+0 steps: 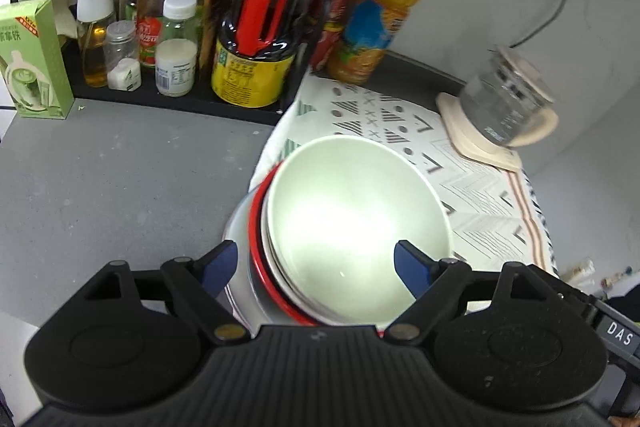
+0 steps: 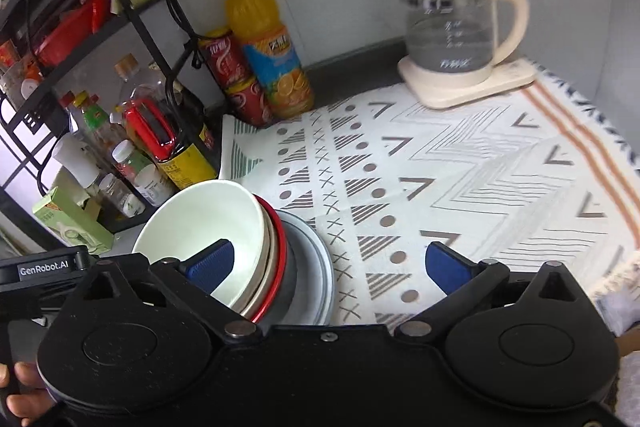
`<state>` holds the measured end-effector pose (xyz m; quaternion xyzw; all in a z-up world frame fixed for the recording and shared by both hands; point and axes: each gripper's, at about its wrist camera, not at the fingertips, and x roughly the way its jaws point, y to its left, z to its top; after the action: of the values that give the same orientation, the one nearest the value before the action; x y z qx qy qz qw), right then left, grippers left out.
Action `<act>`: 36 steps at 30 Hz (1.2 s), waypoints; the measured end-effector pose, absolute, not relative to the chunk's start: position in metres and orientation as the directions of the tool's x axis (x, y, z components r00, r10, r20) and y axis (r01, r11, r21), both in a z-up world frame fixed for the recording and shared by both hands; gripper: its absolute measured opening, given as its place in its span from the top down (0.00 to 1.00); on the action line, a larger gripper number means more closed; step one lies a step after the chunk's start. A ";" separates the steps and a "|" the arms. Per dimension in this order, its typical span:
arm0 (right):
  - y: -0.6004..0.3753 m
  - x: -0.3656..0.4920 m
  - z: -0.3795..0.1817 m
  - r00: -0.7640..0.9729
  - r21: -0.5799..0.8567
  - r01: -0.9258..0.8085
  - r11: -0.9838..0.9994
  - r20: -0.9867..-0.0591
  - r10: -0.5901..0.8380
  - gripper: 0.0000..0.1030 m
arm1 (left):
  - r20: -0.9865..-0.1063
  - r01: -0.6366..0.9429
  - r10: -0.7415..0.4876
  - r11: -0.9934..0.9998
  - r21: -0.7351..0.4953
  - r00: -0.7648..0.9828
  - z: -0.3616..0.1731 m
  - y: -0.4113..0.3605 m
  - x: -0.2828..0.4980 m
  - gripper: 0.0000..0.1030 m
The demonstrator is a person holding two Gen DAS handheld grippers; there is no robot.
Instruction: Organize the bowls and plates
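A pale green bowl (image 1: 352,211) (image 2: 200,223) tops a nested stack, with a beige bowl and a red-rimmed bowl (image 1: 256,255) (image 2: 281,251) beneath it. The stack rests on a light grey-blue plate (image 1: 237,223) (image 2: 320,247) at the edge of a patterned cloth. My left gripper (image 1: 316,259) hovers open over the stack's near side, its blue pads apart and clear of the rim. My right gripper (image 2: 326,259) is open wide; one pad hangs over the green bowl's inside, the other over the cloth, and neither presses on anything.
A black rack of condiment bottles (image 1: 256,27) and an orange juice bottle (image 1: 384,15) (image 2: 272,47) stand behind the stack. A glass kettle (image 1: 504,103) (image 2: 452,31) sits on its base at the cloth's far corner. A green carton (image 1: 32,59) stands on the grey counter (image 1: 120,187).
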<state>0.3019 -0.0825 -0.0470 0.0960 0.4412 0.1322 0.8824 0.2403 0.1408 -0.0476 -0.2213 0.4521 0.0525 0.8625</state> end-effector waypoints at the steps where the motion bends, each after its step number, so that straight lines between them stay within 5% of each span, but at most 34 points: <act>1: -0.082 0.295 -0.044 0.585 0.280 -0.144 0.949 -0.750 0.310 0.00 | -0.798 -0.277 -0.114 0.900 -0.335 0.592 -0.044 0.139 0.236 0.19; 18: -0.091 0.207 -0.001 0.704 0.218 -0.089 0.972 -0.677 0.217 0.00 | -0.709 -0.039 -0.188 0.956 -0.291 0.680 -0.007 0.115 0.179 0.18; 36: -0.104 0.135 0.010 0.765 0.125 -0.028 0.992 -0.636 0.102 0.00 | -0.667 0.030 -0.158 0.979 -0.200 0.729 0.001 0.112 0.117 0.13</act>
<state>0.1345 -0.1035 0.0097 0.0542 0.3411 0.0344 0.9378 0.1170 0.1121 0.0007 -0.0881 0.3649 -0.0507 0.9255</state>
